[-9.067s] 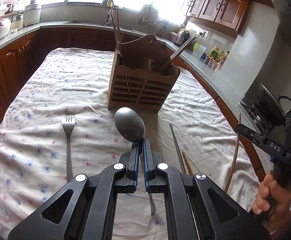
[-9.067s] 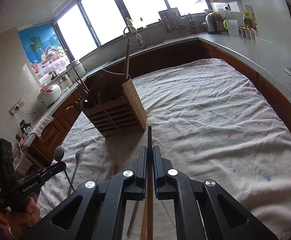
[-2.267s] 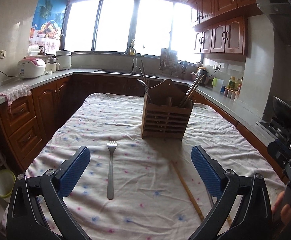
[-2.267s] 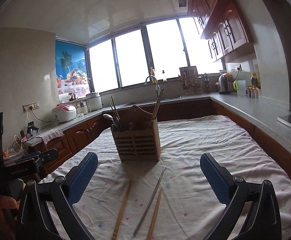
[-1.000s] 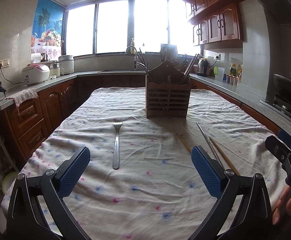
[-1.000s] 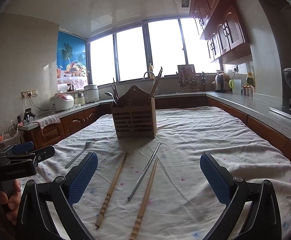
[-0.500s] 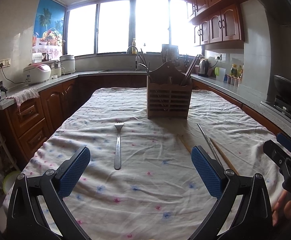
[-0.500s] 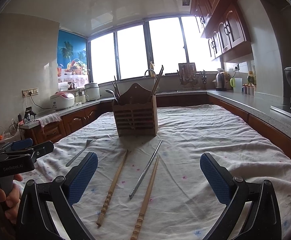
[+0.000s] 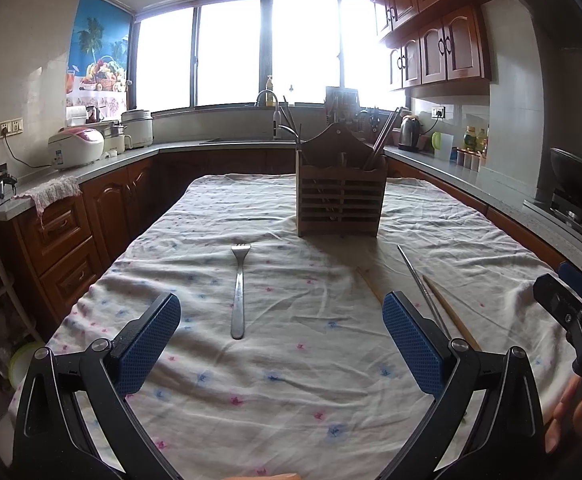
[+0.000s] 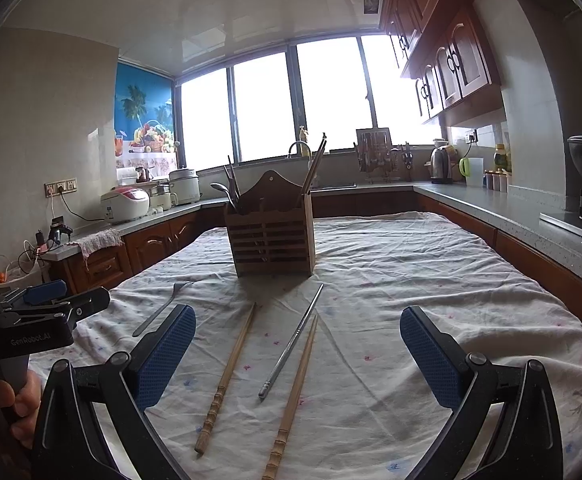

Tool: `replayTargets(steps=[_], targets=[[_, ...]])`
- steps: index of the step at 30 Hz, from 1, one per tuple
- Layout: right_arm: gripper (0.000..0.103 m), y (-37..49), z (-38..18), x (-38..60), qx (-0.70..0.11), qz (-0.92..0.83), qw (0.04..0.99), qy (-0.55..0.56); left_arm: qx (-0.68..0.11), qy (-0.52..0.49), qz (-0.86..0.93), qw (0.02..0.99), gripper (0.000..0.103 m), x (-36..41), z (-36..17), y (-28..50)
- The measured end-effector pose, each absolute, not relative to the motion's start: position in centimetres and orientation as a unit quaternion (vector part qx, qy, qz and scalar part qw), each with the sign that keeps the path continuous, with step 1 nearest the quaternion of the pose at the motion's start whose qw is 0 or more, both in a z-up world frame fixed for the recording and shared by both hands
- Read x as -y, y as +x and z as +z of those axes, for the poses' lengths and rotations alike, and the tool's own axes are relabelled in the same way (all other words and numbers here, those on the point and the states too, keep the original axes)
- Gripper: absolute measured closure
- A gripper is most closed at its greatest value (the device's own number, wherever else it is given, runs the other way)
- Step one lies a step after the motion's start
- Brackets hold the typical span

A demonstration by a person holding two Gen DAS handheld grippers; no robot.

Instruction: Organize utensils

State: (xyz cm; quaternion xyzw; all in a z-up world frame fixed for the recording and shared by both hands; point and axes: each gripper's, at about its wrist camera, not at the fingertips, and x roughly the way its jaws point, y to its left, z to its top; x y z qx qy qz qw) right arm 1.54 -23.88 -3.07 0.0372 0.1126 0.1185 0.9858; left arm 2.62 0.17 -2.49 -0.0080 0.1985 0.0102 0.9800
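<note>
Hovering with jaws wide apart, the left gripper (image 9: 281, 336) and right gripper (image 10: 297, 346) are facing a fork (image 9: 238, 292) and chopsticks (image 10: 227, 372), likely readying pickups for the wooden holder (image 10: 273, 236).

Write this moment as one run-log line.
left gripper: open, empty | right gripper: open, empty | fork, three chopsticks: on cloth | holder: partly filled

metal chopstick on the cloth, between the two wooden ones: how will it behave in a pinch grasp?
The metal chopstick looks thin, smooth and shiny, so probably slippery and stiff. It lies flat on the wrinkled cloth, so it may roll or skid when nudged.
</note>
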Motion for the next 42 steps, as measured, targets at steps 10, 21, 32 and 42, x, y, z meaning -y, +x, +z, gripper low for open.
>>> replayTargets(steps=[10,21,32,42], targets=[[0.000,1.46,-2.78,23.71,-0.110,0.119,0.986,0.038,-0.196,-0.004,0.012,0.981,0.000,-0.15,-2.38,2.50],[0.000,1.44,-2.77,23.71,-0.110,0.119,0.986,0.039,-0.194,-0.007,0.011,0.981,0.000,-0.34,-2.22,2.30],[0.000,1.41,-2.27,23.44,-0.107,0.120,0.986,0.039,-0.196,-0.007,0.006,0.981,0.000,-0.22,-2.02,2.47],[0.000,1.37,-2.22,23.55,-0.106,0.120,0.986,0.041,-0.194,-0.005,0.006,0.981,0.000,-0.13,-1.97,2.52]])
